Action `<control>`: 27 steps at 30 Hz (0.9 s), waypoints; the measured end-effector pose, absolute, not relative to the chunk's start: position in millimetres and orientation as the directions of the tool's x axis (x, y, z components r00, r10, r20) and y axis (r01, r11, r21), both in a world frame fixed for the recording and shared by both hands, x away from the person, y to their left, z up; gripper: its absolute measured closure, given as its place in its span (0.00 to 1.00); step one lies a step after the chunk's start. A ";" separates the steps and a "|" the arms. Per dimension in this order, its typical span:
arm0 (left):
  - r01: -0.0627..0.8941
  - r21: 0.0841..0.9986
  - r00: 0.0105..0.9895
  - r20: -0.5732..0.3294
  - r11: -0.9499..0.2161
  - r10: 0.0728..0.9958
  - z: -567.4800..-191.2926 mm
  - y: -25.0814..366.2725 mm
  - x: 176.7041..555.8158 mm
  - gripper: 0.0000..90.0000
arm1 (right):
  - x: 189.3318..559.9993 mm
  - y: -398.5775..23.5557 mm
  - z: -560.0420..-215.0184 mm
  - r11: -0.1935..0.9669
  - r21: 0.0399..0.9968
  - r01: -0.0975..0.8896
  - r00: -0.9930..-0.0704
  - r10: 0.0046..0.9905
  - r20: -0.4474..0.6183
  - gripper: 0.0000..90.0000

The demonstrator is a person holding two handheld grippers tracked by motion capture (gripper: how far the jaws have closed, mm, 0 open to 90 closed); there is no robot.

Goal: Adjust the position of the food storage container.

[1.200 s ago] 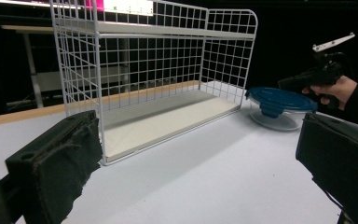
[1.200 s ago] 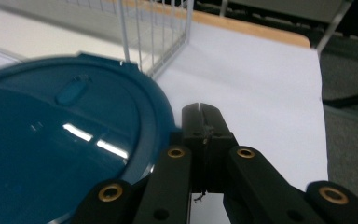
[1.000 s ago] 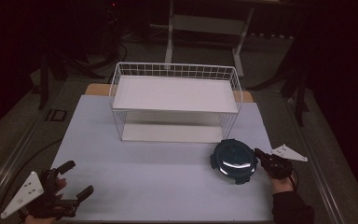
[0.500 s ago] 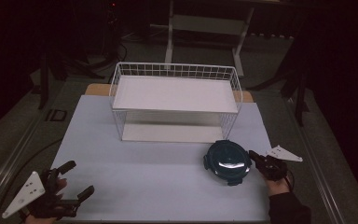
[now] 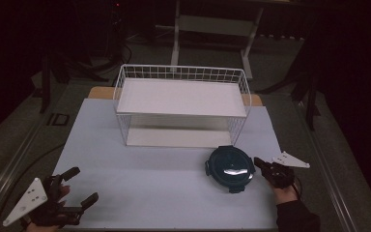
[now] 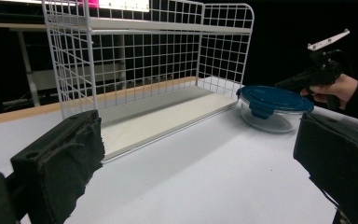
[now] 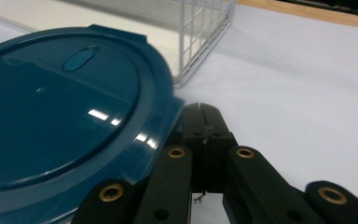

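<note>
White wire rack (image 5: 181, 104), blue-lidded container (image 5: 230, 168) just beside.

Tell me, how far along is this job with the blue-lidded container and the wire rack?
Early stage. The blue-lidded glass container sits on the table just outside the white wire rack, whose shelves are bare. The right gripper, jaws shut, presses against its rim; the left gripper waits open. Shelving it seemingly remains.

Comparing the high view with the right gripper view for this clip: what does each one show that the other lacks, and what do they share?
High view alone: the left gripper, jaws spread, near the table's front left corner, and the whole two-tier wire rack.

Right gripper view alone: the right gripper, jaws closed together, holding nothing, beside the container's rim.

Both: the blue-lidded container by the rack's corner.
</note>
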State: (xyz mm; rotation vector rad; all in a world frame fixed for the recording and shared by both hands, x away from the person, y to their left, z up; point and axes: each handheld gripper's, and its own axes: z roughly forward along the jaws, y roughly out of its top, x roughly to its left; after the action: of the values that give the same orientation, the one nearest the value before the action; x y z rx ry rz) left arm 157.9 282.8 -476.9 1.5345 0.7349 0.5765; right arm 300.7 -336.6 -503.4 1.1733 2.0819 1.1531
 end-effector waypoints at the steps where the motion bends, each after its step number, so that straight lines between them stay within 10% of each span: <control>1: 0.117 0.993 0.670 -0.063 -0.022 0.739 -476.8 282.7 157.6 0.02 | 299.2 -335.6 -504.3 0.282 0.848 0.450 -0.520 0.854 -0.008 1.00; 27: 0.122 0.992 0.662 -0.066 -0.021 0.746 -476.5 281.6 158.0 0.02 | 286.4 -287.3 -504.1 0.305 0.830 0.467 -0.611 0.790 0.054 1.00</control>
State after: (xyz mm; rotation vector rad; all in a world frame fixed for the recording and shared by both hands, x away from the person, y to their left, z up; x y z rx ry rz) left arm 158.0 281.6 -476.5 1.5375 0.7469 0.5792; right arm 286.4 -287.3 -504.1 1.1261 2.2141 1.2199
